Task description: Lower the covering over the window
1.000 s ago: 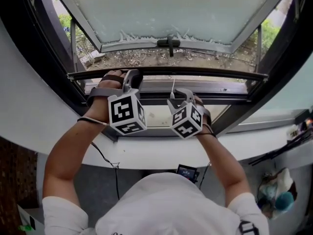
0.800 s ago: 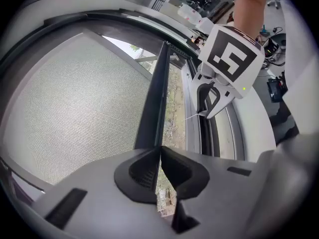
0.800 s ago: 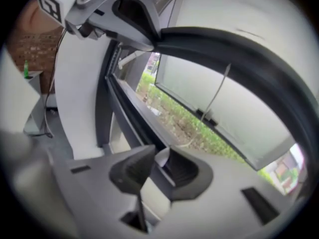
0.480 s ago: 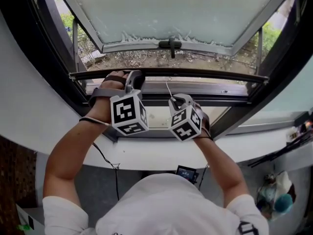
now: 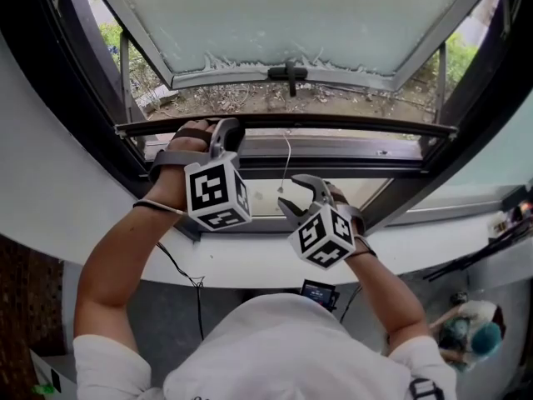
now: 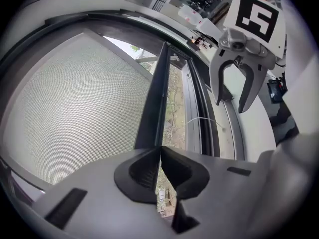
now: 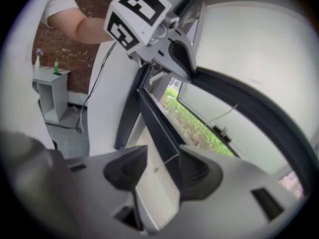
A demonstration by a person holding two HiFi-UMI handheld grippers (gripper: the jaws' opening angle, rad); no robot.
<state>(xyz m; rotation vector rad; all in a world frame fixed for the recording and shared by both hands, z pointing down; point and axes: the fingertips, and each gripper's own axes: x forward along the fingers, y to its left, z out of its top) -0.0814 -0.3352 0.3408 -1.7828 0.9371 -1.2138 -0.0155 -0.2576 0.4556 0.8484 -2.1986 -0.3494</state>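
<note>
Left tool [image 6: 160,153] narrow, clamped on the thin edge of the dark pull bar [image 5: 358,127] of the window screen. The bar runs straight out ahead of its tips. Right tool [image 5: 297,197] wide, jaws have just been opening, nothing pinched. Only the sill [image 5: 250,261] and the bottom frame rail [image 5: 333,150] show through its gap. It sits right of the left tool and nearer the person, apart from the bar. White pull cord [image 5: 286,161] dangles from mid-bar, its loose end just ahead of the right tool's tips; no contact that I can see. Mesh [image 6: 75,98] stretches away beyond the bar, on the far side from both tools. The open window sash [image 5: 291,23] lies further out past the mesh.

The bar is already low, near the bottom frame rail, with a slit left under it.

Handling, my read:
- The bar looks stiff, light and smooth, so the narrow edge could slip unless it sits deep in the pads.
- The mesh looks soft and easy to tear or crease, so don't grab it.
- The cord is thin and limp, hard to pinch, and only good for a straight pull.
- Best hold is on the bar itself, one tool each side of centre, so it comes down level without skewing.
- A sprung roller may tug back.
</note>
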